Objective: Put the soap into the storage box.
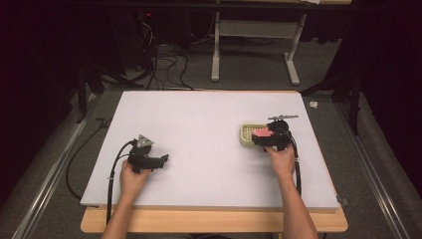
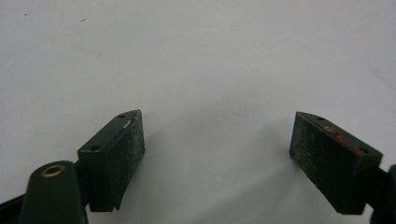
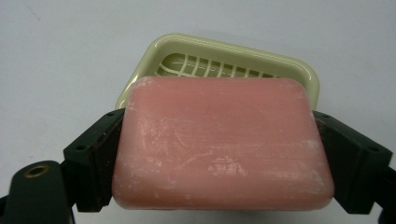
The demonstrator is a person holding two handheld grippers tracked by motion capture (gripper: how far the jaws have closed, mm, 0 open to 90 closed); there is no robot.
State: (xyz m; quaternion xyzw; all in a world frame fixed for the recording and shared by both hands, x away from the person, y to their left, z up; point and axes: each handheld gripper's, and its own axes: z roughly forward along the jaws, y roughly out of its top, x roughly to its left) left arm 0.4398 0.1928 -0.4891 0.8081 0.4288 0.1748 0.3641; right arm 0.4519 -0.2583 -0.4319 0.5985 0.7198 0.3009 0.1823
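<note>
— Soap (image 3: 223, 144) sits pinched across its long axis by the right gripper's (image 3: 219, 161) fingers, just short of the dish (image 3: 289, 70).
— And the left gripper (image 2: 217, 154)?
— Fingers spread, well apart on the bare worktop (image 1: 199, 124); the right is far nearer.

No legible text, label, brand or number anywhere. Pink soap bar (image 3: 223, 144), above the soap dish (image 3: 306, 77): a faint embossed mark near its lower middle face, too worn and blurred to read. Nothing readable on the dish.
</note>
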